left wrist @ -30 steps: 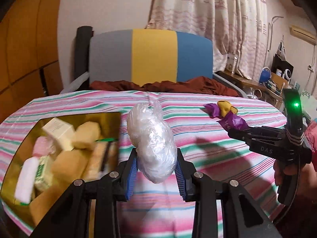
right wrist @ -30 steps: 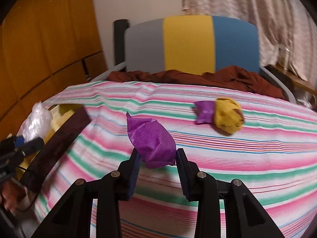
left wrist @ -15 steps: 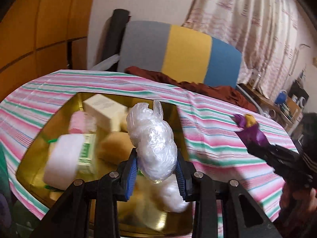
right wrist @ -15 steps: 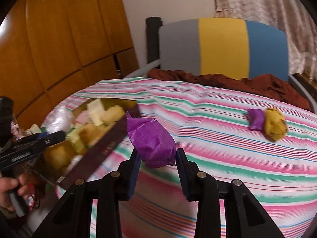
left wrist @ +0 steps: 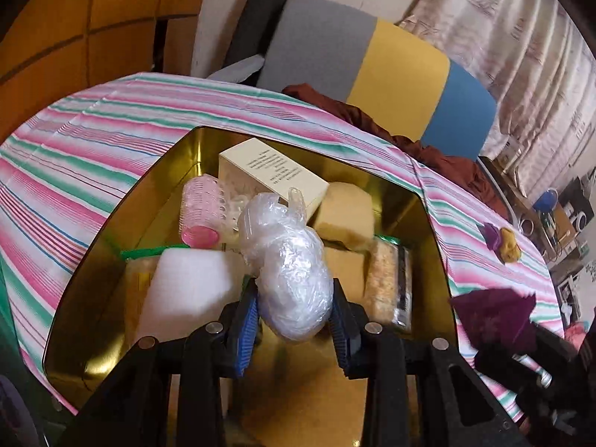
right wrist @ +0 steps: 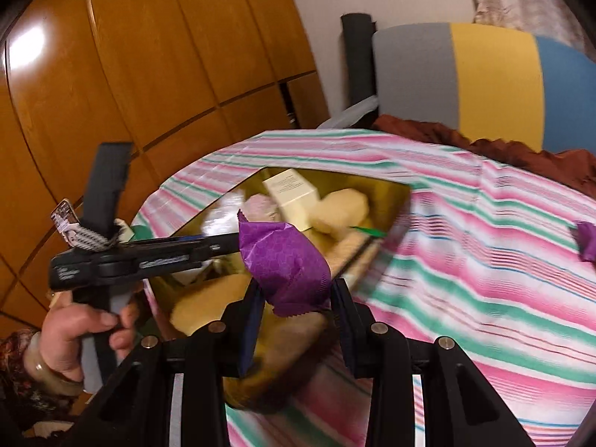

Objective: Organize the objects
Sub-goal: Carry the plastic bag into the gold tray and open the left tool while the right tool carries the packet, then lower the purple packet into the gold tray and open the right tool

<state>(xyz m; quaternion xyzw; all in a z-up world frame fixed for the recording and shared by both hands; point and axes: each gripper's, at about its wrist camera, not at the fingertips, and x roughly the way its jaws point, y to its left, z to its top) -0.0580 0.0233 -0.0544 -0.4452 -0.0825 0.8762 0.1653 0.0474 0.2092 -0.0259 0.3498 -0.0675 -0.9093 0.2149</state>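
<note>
My left gripper (left wrist: 294,311) is shut on a clear plastic bundle (left wrist: 288,264) and hangs over the gold tin (left wrist: 93,272), which holds a cream box (left wrist: 272,178), a pink roller (left wrist: 199,208), a white block (left wrist: 190,287) and yellow sponges (left wrist: 344,212). In the right wrist view, my right gripper (right wrist: 296,298) is shut on a purple wrapped packet (right wrist: 285,264) at the tin's near right edge (right wrist: 395,219). The left gripper (right wrist: 223,246) shows there too, with a hand (right wrist: 74,331) on its handle. The purple packet (left wrist: 495,316) also appears at the lower right of the left wrist view.
The tin sits on a table with a pink, green and white striped cloth (right wrist: 484,253). A purple and yellow pair of wrapped pieces (left wrist: 503,242) lies far right on it. Behind stand a grey, yellow and blue chair (left wrist: 391,70), brown fabric (left wrist: 428,149) and wooden panels (right wrist: 149,74).
Both grippers have swung left across the table with their loads. The left one now hangs over the open tin and has rolled; the right one has reached the tin's edge.
</note>
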